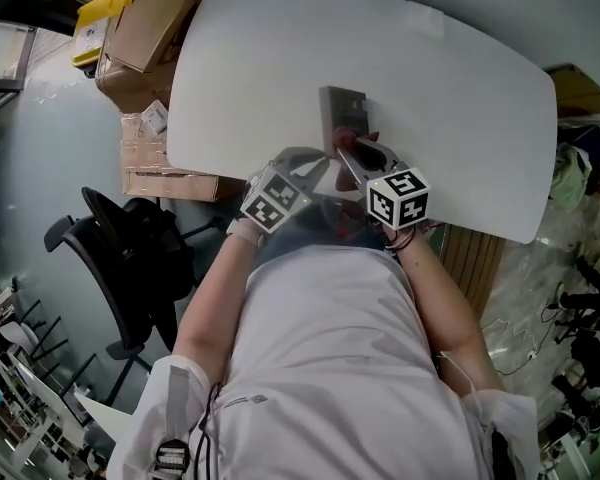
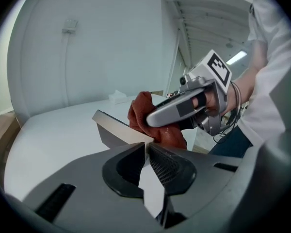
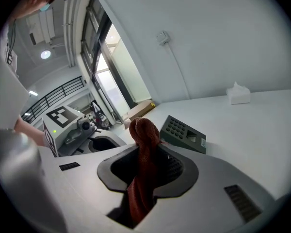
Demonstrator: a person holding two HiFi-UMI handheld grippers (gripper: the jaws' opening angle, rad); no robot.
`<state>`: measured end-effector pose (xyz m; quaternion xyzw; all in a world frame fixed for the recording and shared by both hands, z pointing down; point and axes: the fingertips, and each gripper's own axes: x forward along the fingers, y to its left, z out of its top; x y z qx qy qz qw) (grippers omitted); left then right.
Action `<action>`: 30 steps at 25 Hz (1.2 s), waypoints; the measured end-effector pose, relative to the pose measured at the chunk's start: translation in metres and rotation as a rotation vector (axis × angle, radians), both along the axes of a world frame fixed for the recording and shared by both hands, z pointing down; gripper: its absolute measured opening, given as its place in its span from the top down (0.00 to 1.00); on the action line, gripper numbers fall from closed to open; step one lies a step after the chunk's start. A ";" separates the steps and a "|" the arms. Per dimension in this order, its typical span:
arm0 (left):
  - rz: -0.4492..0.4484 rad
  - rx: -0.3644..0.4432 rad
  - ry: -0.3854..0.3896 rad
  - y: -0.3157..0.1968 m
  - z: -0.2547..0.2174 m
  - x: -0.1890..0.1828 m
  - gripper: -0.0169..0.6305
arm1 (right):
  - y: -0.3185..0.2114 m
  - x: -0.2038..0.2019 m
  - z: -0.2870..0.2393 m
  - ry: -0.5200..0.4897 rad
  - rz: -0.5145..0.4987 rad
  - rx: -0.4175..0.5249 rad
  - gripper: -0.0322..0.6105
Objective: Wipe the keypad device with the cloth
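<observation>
The grey keypad device (image 1: pixel 342 108) lies on the white table (image 1: pixel 450 88) close to the near edge; its keys (image 3: pixel 177 127) face the right gripper view. My right gripper (image 3: pixel 145 148) is shut on a red cloth (image 3: pixel 144 132), whose bunched end pokes out past the jaws and sits against the device's near side (image 1: pixel 348 141). My left gripper (image 2: pixel 146 147) has its jaws closed on the device's near corner (image 2: pixel 117 125). In the left gripper view the right gripper (image 2: pixel 153 120) presses the cloth (image 2: pixel 140 108) onto the device's top edge.
Cardboard boxes (image 1: pixel 145 28) are stacked on the floor left of the table. A black office chair (image 1: pixel 130 258) stands at my left. A white tissue box (image 3: pixel 240 93) sits further along the table. A cable hangs down the wall (image 3: pixel 177 67).
</observation>
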<state>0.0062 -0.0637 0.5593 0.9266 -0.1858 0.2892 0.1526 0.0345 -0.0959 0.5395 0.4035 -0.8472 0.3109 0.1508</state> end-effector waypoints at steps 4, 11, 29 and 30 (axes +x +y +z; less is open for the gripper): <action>0.021 -0.027 0.019 -0.003 0.005 0.002 0.95 | 0.001 0.000 0.011 -0.006 0.033 0.002 0.81; 0.053 -0.032 0.027 -0.001 0.005 0.002 0.95 | 0.003 0.024 0.036 0.008 0.119 -0.029 0.81; 0.037 -0.065 0.051 -0.002 0.005 0.002 0.95 | -0.007 0.078 0.085 0.055 0.306 -0.138 0.81; 0.035 -0.063 0.049 -0.002 0.005 0.002 0.95 | -0.008 0.080 0.087 0.053 0.316 -0.144 0.81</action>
